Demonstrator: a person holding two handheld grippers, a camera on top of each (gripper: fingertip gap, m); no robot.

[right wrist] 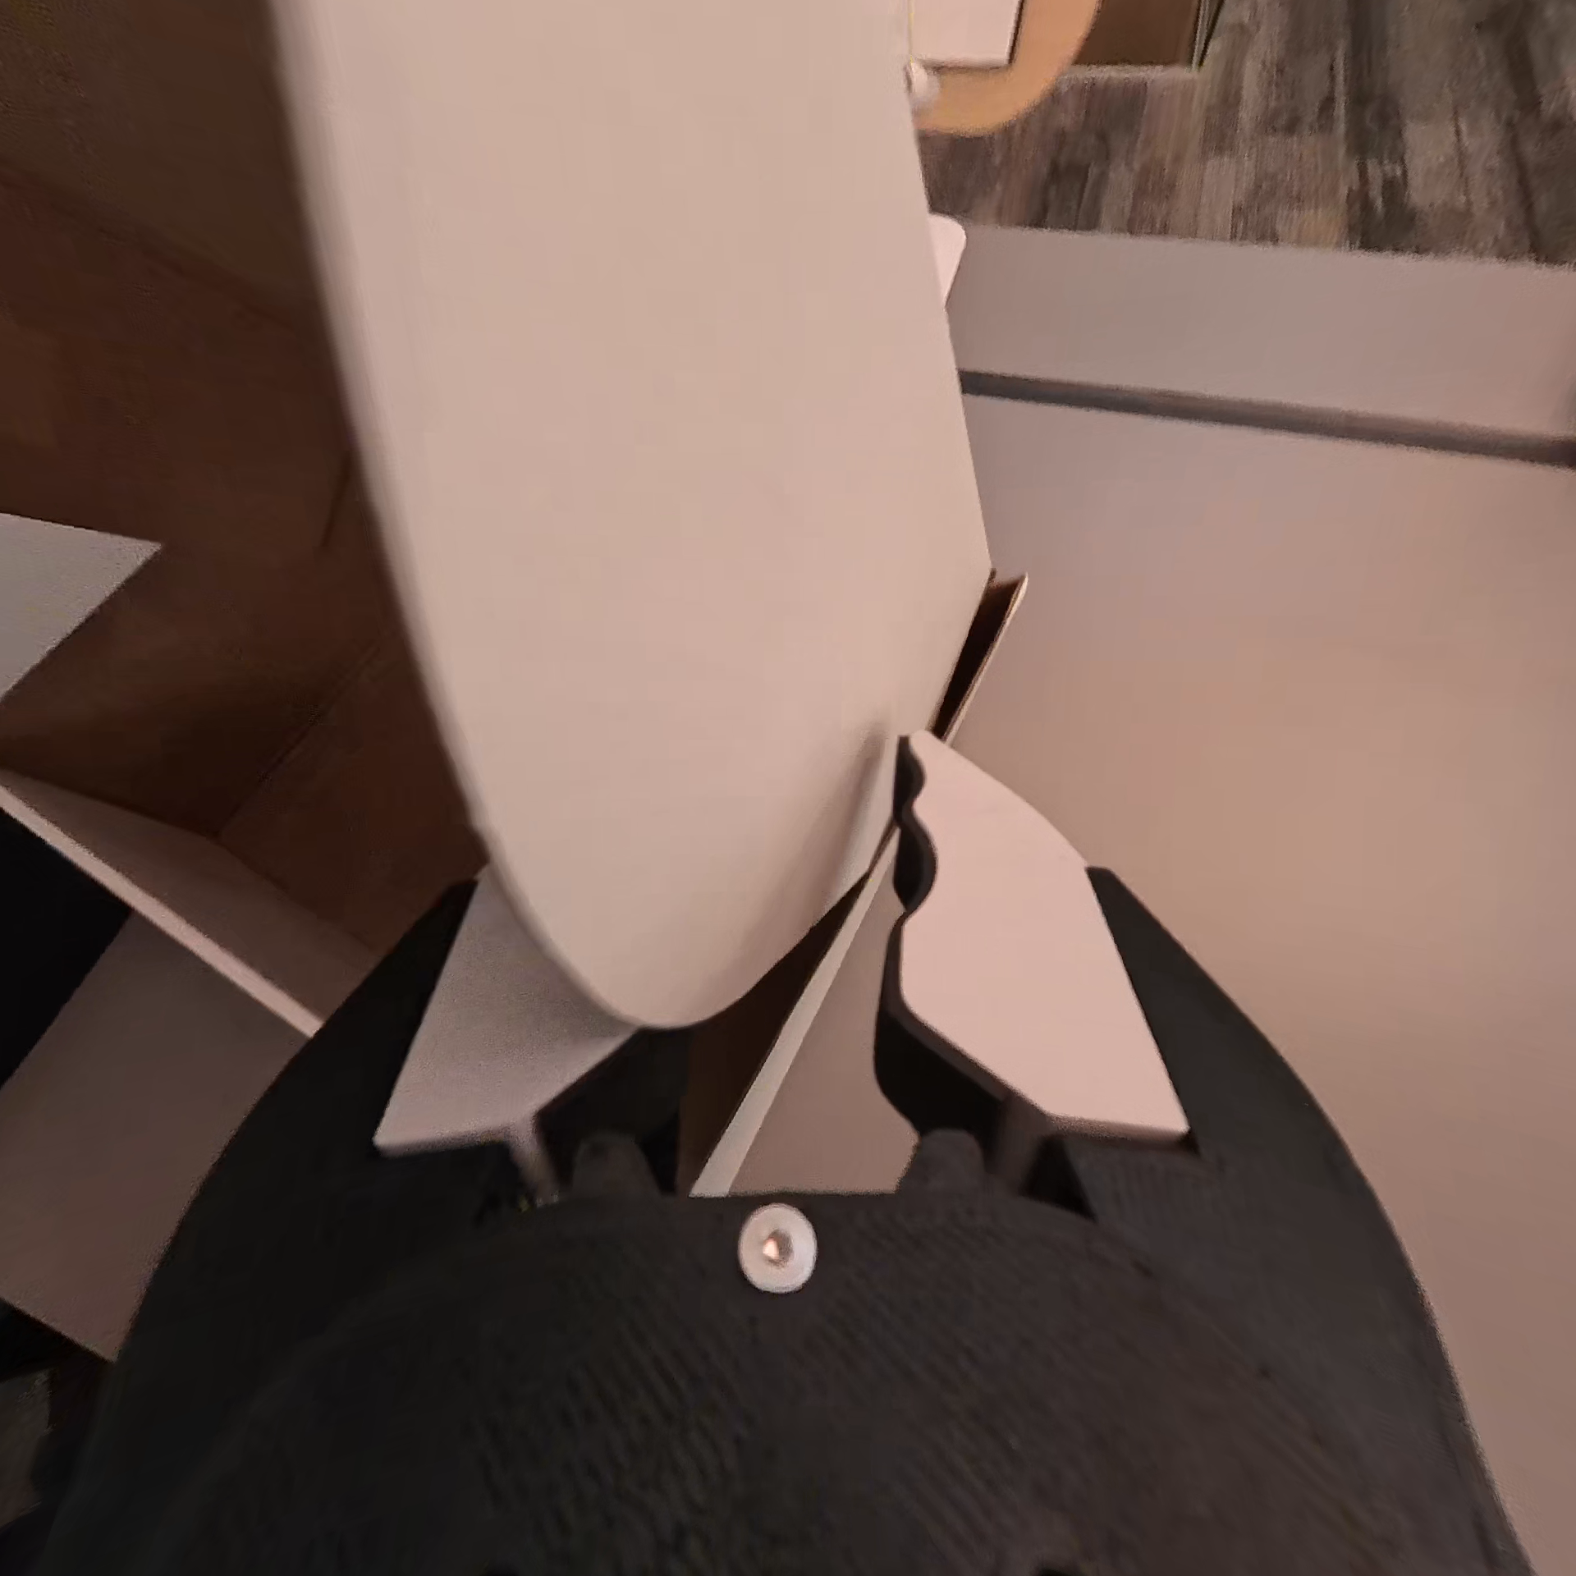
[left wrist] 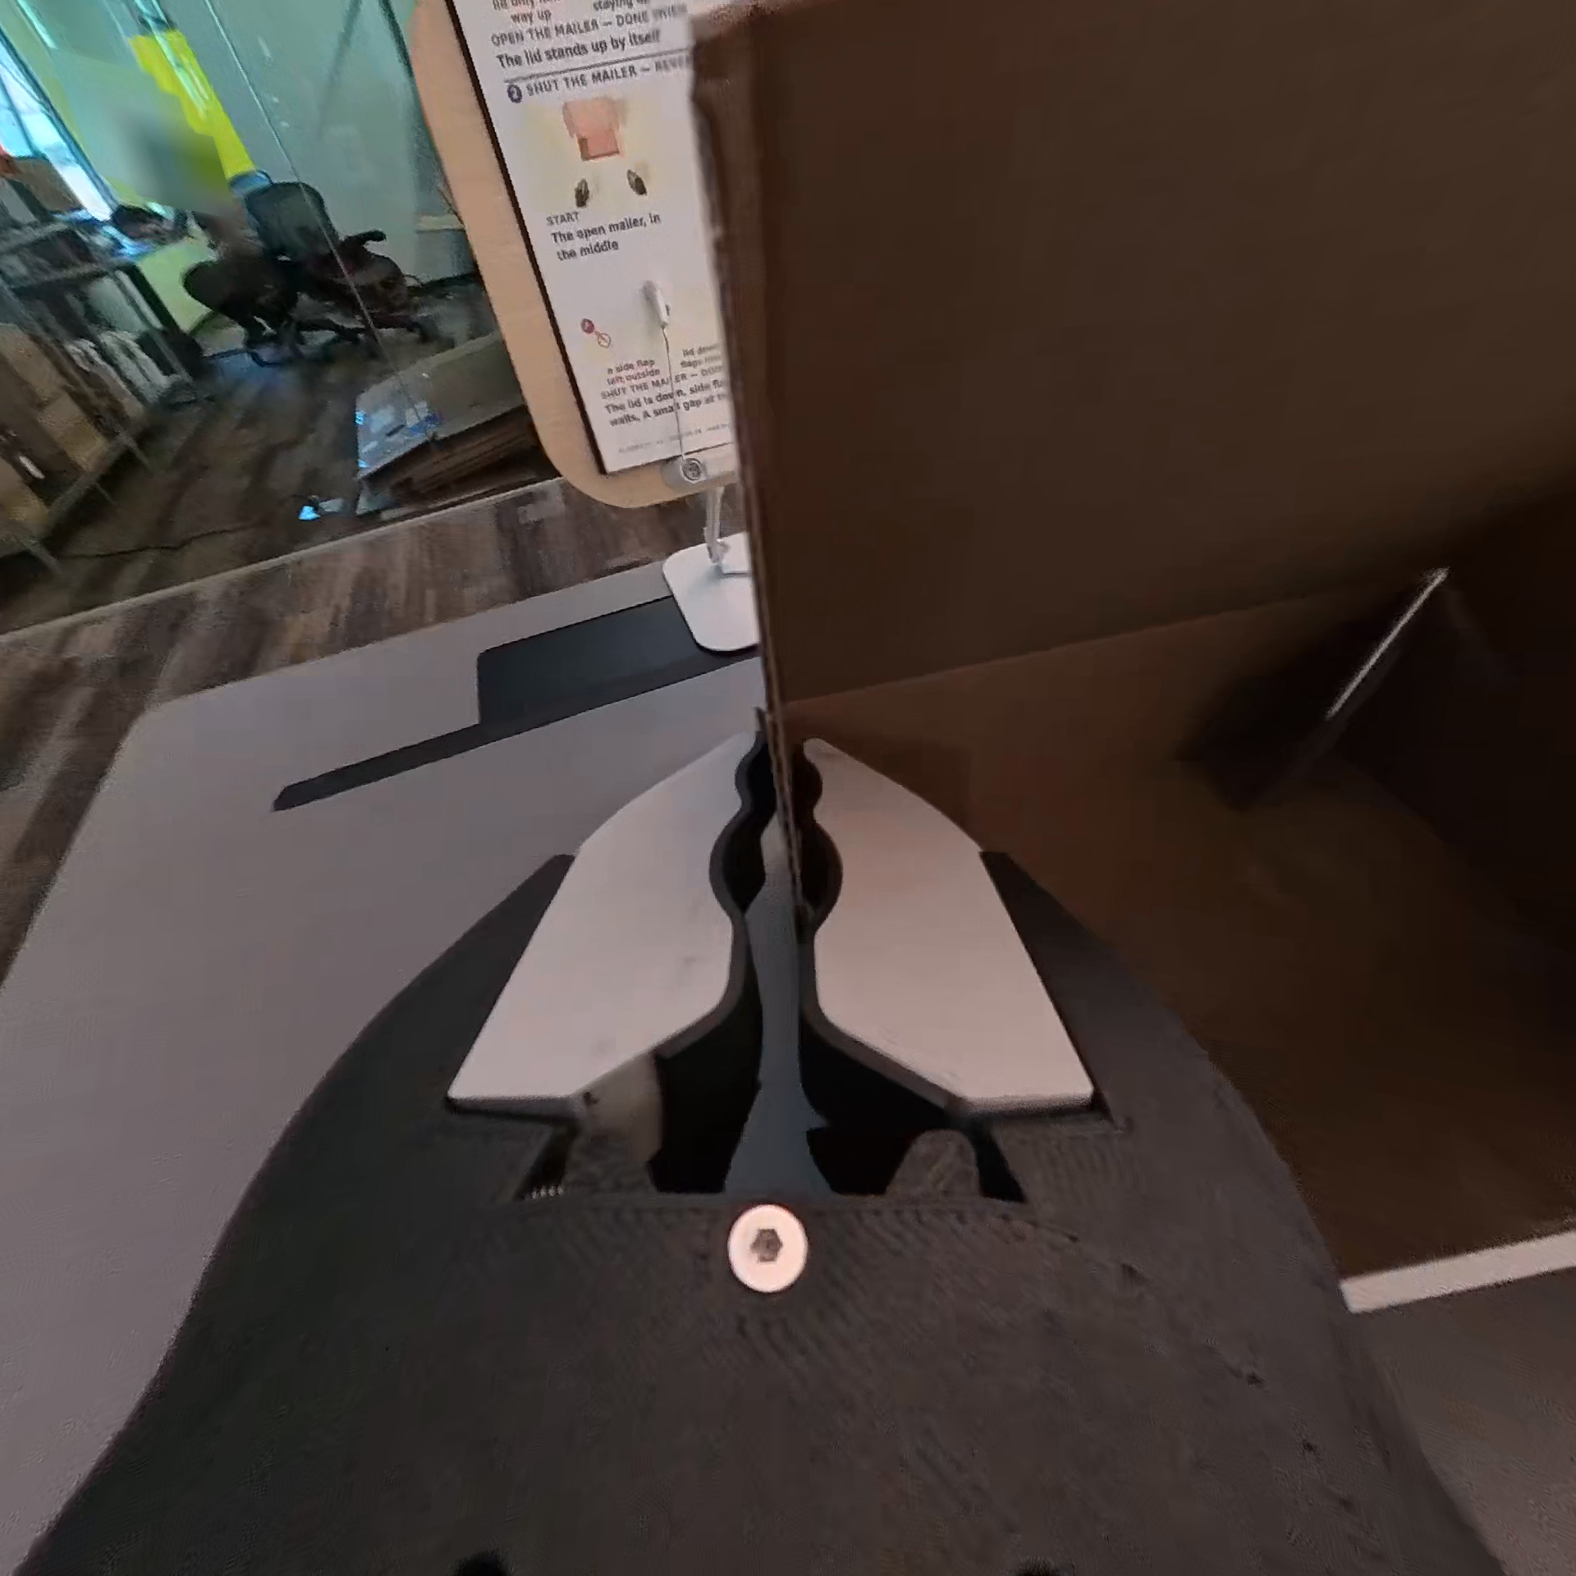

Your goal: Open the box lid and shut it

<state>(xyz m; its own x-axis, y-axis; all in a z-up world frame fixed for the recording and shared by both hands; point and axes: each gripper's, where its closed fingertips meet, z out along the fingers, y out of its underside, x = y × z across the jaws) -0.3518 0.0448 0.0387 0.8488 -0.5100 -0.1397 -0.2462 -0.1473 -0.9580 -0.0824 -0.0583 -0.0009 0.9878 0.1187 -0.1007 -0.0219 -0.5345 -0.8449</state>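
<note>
The cardboard box is open, brown inside and white outside. In the left wrist view my left gripper (left wrist: 783, 750) is shut on the thin edge of an upright lid panel (left wrist: 1109, 341), with the box interior (left wrist: 1279, 981) to its right. In the right wrist view a white rounded side flap (right wrist: 640, 512) leans over my right gripper (right wrist: 780, 767) and hides its left finger. The right finger (right wrist: 1006, 938) touches the flap's edge. A thin wall edge (right wrist: 793, 1023) runs between the jaws, which stand partly apart. The brown interior (right wrist: 170, 512) lies to the left.
The box sits on a grey table (left wrist: 213, 938) with a black mat (left wrist: 597, 665). An instruction sheet (left wrist: 614, 256) on a white stand (left wrist: 708, 597) is behind the box. Beyond the glass are a person on an office chair (left wrist: 256, 281) and flattened cardboard (left wrist: 443, 418).
</note>
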